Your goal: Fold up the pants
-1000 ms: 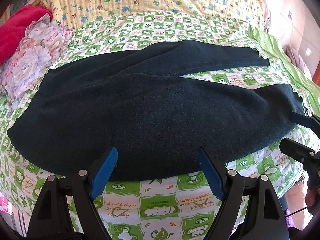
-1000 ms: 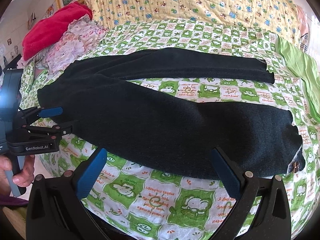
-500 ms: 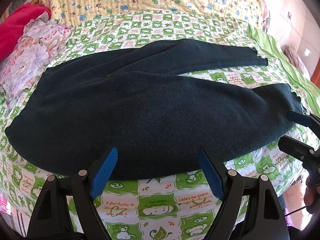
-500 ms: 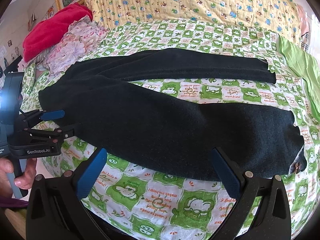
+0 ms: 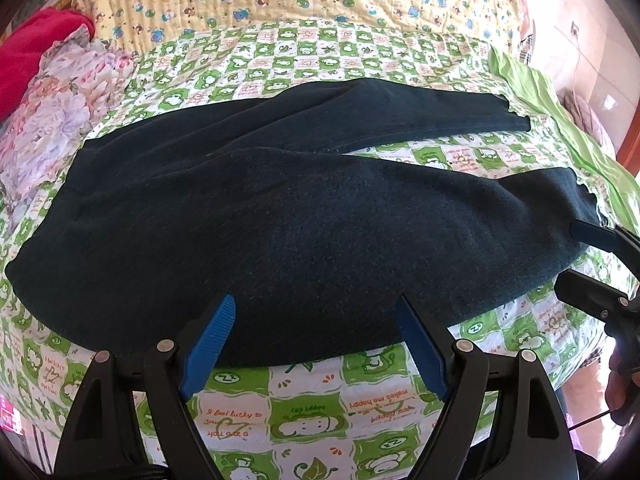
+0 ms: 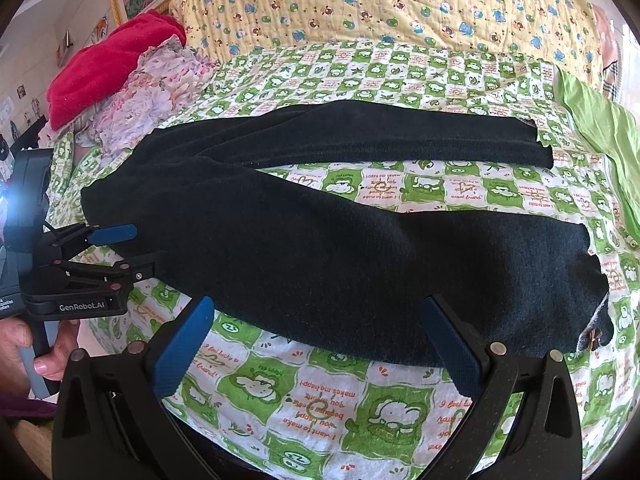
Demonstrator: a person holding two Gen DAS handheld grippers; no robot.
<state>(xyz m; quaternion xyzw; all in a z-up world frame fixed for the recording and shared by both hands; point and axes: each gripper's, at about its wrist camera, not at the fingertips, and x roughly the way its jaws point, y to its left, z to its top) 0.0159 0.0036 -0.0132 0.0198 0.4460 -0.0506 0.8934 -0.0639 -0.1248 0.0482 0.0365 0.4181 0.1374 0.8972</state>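
We hold our left gripper [image 5: 316, 336] low over the near edge of the bed, its blue-padded jaws spread wide with nothing between them, the tips just reaching the near hem of the dark pants [image 5: 280, 232]. Our right gripper [image 6: 320, 344] sits the same way farther along, jaws wide apart and empty, over the near leg. In the right wrist view the left gripper shows from the side at the waistband end, gripped by a hand [image 6: 44, 354]; its upper pad lies at the waist edge, though we cannot tell if it touches the cloth. In the left wrist view the right gripper's pad sits against the near leg's cuff. The pants lie flat across the green-and-white checked sheet [image 5: 304, 428], waist to the left, the two legs splayed apart to the right with sheet showing between them. A red cloth [image 6: 108, 64] and a floral cloth [image 6: 152, 96] are heaped by the waist end, before a yellow quilt [image 6: 380, 4]. Compared with a second ago, both grippers have eased slightly closer to the pants; the pants lie as before.
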